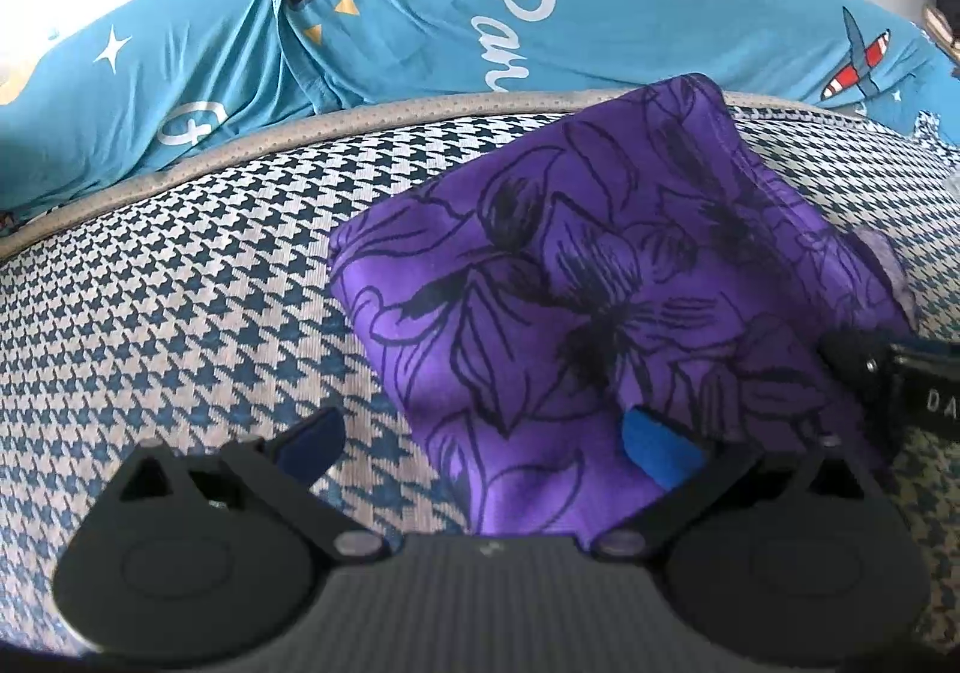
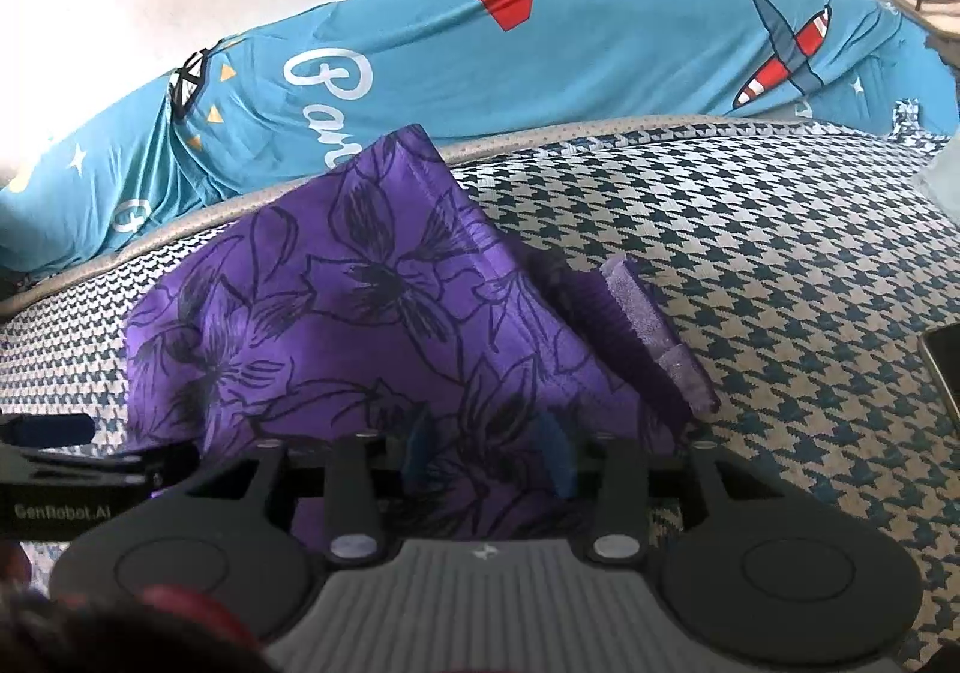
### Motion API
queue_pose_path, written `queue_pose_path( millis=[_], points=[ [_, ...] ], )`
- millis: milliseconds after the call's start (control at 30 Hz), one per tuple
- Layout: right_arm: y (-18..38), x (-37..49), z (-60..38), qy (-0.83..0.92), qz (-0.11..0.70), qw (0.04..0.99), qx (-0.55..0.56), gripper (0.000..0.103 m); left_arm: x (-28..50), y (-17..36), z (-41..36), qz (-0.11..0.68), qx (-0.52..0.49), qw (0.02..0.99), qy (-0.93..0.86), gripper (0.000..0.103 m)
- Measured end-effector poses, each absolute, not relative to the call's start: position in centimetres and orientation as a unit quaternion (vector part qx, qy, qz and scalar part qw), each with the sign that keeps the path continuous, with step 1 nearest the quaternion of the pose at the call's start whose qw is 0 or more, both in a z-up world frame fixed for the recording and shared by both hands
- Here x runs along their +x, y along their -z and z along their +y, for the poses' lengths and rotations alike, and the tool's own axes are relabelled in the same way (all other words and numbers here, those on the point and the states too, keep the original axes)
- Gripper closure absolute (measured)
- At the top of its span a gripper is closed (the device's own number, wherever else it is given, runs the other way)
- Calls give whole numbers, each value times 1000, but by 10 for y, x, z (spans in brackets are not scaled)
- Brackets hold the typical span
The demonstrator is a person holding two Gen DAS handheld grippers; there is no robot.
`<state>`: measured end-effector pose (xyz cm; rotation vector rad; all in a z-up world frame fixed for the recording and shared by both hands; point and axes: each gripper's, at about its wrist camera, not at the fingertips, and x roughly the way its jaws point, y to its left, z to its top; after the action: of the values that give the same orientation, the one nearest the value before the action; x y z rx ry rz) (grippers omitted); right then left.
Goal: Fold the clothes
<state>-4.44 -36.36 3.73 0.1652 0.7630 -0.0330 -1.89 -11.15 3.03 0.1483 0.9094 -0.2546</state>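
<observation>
Purple floral garment [image 1: 600, 283], folded, lies on the houndstooth bed [image 1: 180, 283] near the teal bedsheet [image 1: 390, 13]. Left claw [image 1: 480, 442] gapes wide, one finger on the garment's near edge, gripping nothing. Right claw [image 2: 489, 454] pinches the near hem. Advice: lift evenly and keep the layers aligned.
</observation>
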Motion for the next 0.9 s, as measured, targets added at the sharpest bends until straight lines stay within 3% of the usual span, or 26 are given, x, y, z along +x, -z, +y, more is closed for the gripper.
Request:
queue_pose_path(
  millis=[500, 700, 900],
  points=[
    [-64, -65, -397, 20, 346, 934, 88, 53, -39, -41, -101, 445, 65, 883, 133, 0],
    [-69, -72, -423, 40, 341, 932, 115, 33, -40, -38, -93, 460, 47, 875, 141, 0],
    [-54, -72, -436, 45, 366, 920, 135, 30, -27, -35, -79, 474, 2, 869, 141, 0]
  ],
)
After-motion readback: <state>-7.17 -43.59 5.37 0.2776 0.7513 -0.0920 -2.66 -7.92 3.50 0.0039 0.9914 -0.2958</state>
